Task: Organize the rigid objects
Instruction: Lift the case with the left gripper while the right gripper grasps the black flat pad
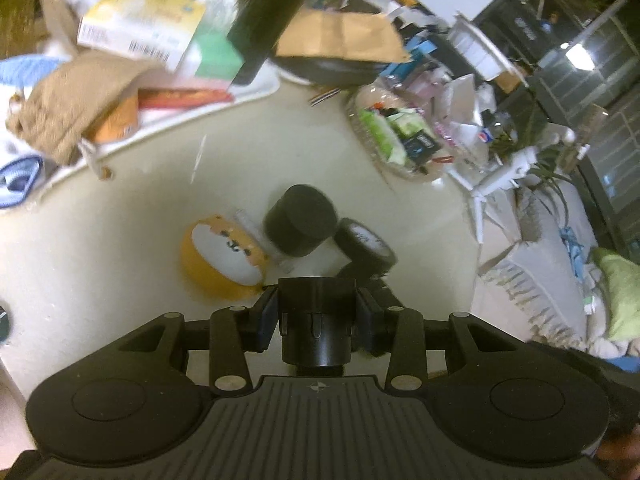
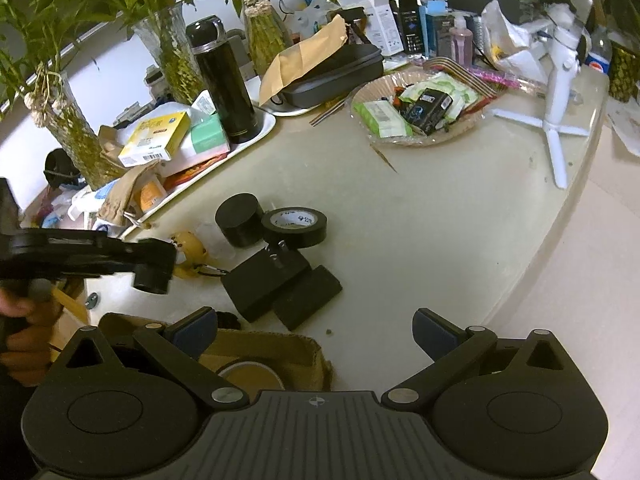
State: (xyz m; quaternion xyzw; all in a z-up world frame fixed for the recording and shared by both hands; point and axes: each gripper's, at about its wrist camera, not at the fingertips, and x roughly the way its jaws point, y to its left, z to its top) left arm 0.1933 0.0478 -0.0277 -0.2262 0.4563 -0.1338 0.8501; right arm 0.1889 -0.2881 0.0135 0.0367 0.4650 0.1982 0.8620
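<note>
Left claw clamped, right claw agape

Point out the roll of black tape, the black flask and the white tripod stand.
Roll of black tape (image 2: 295,227): right wrist view, on its outer black band.
Black flask (image 2: 227,92): right wrist view, mid-body of the upright cylinder.
White tripod stand (image 2: 560,92): right wrist view, on its central column.

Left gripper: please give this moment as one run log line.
left gripper: shut on black cylinder | lifted off table | right gripper: open, empty | tape roll: on table
</note>
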